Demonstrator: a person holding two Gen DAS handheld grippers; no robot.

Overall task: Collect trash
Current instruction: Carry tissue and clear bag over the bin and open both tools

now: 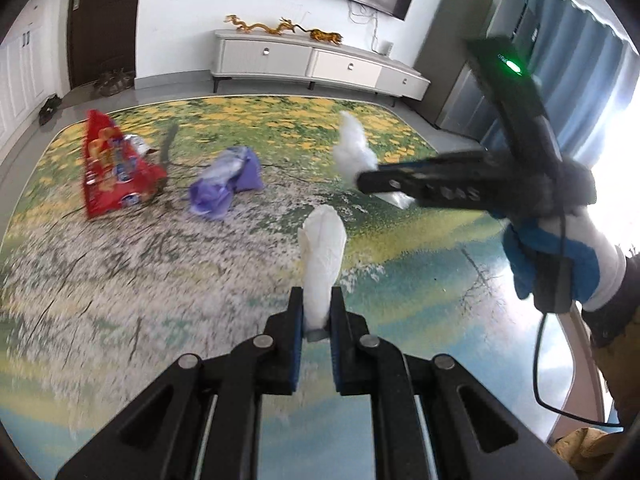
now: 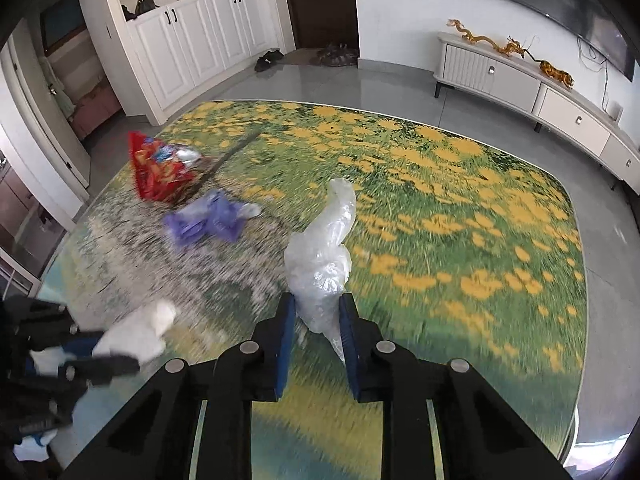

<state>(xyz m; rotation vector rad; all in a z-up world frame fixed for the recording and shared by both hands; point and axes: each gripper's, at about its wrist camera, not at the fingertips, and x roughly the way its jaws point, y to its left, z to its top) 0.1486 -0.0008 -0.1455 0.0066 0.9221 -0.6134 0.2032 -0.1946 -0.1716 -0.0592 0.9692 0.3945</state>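
Trash on rug (image 2: 440, 184): red snack bag (image 1: 114, 168), purple wrapper (image 1: 224, 184).

On the rug (image 2: 440, 200), the snack bag (image 2: 160, 172) lies just beyond the crumpled wrapper (image 2: 208, 222).

Ahead of the grippers, a flowered rug (image 2: 440, 208) covers the floor; beyond it stand a white sideboard (image 1: 320, 62) and a dark door (image 2: 320, 0).

Matt white paper tissue (image 1: 322, 256), crinkly glossy clear plastic bag (image 2: 324, 260), shiny foil-lined red snack wrapper (image 1: 114, 168).
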